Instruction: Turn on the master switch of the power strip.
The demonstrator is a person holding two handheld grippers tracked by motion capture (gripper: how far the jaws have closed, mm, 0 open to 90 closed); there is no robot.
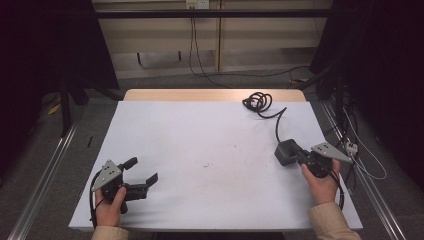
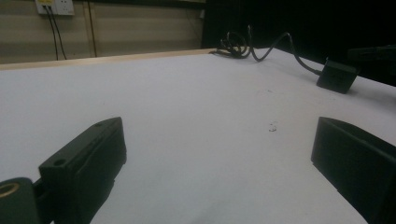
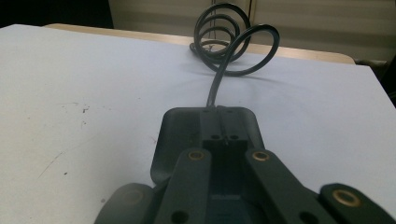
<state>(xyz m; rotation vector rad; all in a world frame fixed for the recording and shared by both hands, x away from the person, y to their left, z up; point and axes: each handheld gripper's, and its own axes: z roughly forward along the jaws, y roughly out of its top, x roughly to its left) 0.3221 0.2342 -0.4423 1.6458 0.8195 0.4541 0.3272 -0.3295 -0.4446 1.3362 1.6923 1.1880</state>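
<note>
A black power adapter (image 1: 285,150) lies on the right part of the white table (image 1: 210,135), and its cable runs back to a coil (image 1: 258,101) near the far edge. My right gripper (image 1: 299,156) points at the adapter with its jaws shut together. In the right gripper view the closed fingertips (image 3: 219,116) lie over the adapter's top (image 3: 168,140), the coil (image 3: 219,32) beyond them. I cannot tell whether they pinch any part of it. My left gripper (image 1: 142,171) rests open at the near left with nothing between its jaws. It (image 2: 219,135) looks across at the adapter (image 2: 337,76).
A wooden strip (image 1: 215,94) edges the table's far side. Small dark specks (image 1: 206,164) mark the sheet near the middle. Metal rails (image 1: 45,175) run along both sides on the floor, and loose cables (image 1: 365,165) lie to the right of the table.
</note>
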